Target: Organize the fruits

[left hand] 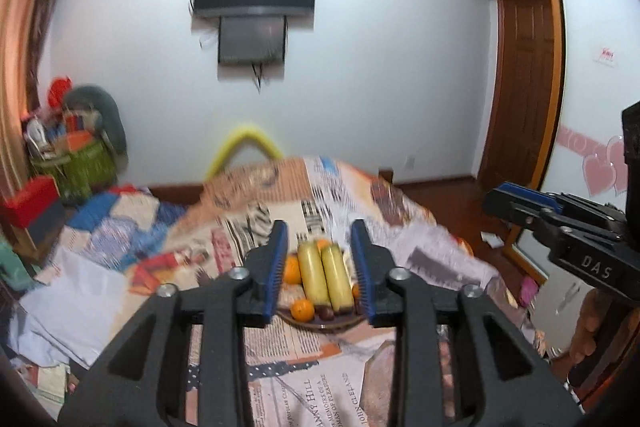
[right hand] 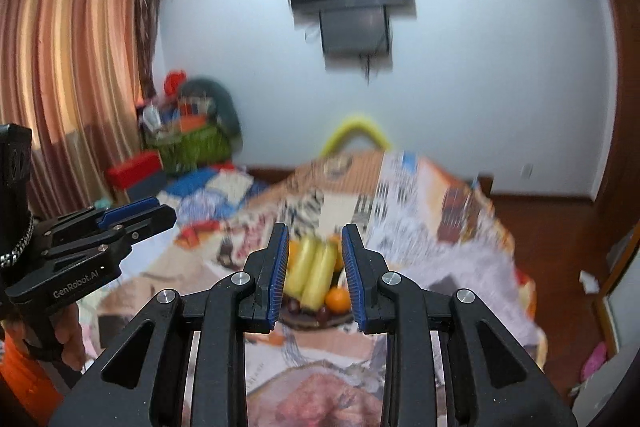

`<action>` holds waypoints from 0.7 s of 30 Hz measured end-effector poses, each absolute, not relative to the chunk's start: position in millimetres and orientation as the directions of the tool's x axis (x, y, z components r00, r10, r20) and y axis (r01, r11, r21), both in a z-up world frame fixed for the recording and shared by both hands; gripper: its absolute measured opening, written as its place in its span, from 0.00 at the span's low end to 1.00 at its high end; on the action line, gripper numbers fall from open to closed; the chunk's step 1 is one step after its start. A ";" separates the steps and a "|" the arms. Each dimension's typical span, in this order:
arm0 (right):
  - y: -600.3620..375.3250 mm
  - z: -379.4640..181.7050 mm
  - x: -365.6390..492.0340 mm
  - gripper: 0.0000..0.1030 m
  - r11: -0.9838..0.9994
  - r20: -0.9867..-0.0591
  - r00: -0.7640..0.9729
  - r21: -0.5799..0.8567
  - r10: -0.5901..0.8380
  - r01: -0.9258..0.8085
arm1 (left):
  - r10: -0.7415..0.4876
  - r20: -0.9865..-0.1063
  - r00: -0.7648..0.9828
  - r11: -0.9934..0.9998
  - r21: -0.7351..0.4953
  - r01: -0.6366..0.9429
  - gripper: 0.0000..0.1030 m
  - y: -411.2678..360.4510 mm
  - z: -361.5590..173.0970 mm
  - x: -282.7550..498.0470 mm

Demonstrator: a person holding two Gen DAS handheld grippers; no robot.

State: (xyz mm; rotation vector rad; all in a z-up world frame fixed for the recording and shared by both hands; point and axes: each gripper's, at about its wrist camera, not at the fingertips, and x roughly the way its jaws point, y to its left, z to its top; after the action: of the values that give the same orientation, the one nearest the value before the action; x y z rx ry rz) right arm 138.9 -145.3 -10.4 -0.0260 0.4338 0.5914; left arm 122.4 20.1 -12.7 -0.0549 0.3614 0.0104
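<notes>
Both grippers are up off the bed and looking down on the fruit, so this reads as either the opening approach or a pull-back after placing; I can't tell which. In the left wrist view, starting at the left of the frame, a heap of papers [left hand: 76, 291] lies on the bed, then the left gripper [left hand: 320, 247] fills the lower middle, its jaws parted a modest way with nothing between them. Through that gap, centre frame, sits the plate [left hand: 320, 325] on the newsprint-patterned bedspread [left hand: 304, 383], carrying two bananas [left hand: 324, 277] side by side, oranges [left hand: 302, 309] around them and a dark fruit [left hand: 326, 313] at the near rim. Far right, the right gripper [left hand: 496, 201] pokes in from the edge, held by a hand [left hand: 588, 327]. In the right wrist view the left gripper [right hand: 160, 211] shows at the left edge, and the right gripper [right hand: 314, 247] frames the same plate [right hand: 304, 323], jaws slightly apart and empty too. The fruit looks gathered on the plate already. My call: if more sorting is wanted, the next move needs one gripper to dip, open wider than a banana or orange, and come in level so it doesn't nudge the pile.
</notes>
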 end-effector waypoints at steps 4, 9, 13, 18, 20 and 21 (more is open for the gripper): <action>-155.3 13.5 106.2 0.46 0.837 -0.297 0.787 0.097 0.540 -0.538 | 0.019 -0.272 0.962 0.998 -0.048 -0.033 0.52 17.3 7.0 90.5; -156.3 23.1 81.0 0.68 0.870 -0.216 0.844 0.065 0.491 -0.489 | 0.047 -0.203 0.978 0.998 -0.019 -0.052 0.75 11.0 21.0 61.0; -153.3 21.7 75.6 0.81 0.880 -0.199 0.857 0.071 0.475 -0.470 | 0.056 -0.178 0.982 0.998 -0.014 -0.060 0.92 8.9 24.5 46.9; -149.7 19.0 73.0 0.99 0.892 -0.205 0.869 0.055 0.451 -0.449 | 0.071 -0.162 0.984 0.997 -0.006 -0.073 0.97 7.7 25.7 37.3; -151.6 16.5 70.4 1.00 0.896 -0.198 0.874 0.061 0.443 -0.440 | 0.065 -0.162 0.985 0.998 -0.012 -0.067 0.98 8.2 25.3 36.0; -152.6 16.2 69.9 1.00 0.895 -0.200 0.873 0.062 0.444 -0.441 | 0.064 -0.162 0.985 0.998 -0.014 -0.067 0.98 7.7 24.9 34.6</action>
State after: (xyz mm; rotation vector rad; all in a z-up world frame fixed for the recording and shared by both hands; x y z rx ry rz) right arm 69.9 -152.6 16.2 0.0142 0.2120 0.4622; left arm 34.6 7.7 24.9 -0.0195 0.1626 0.0654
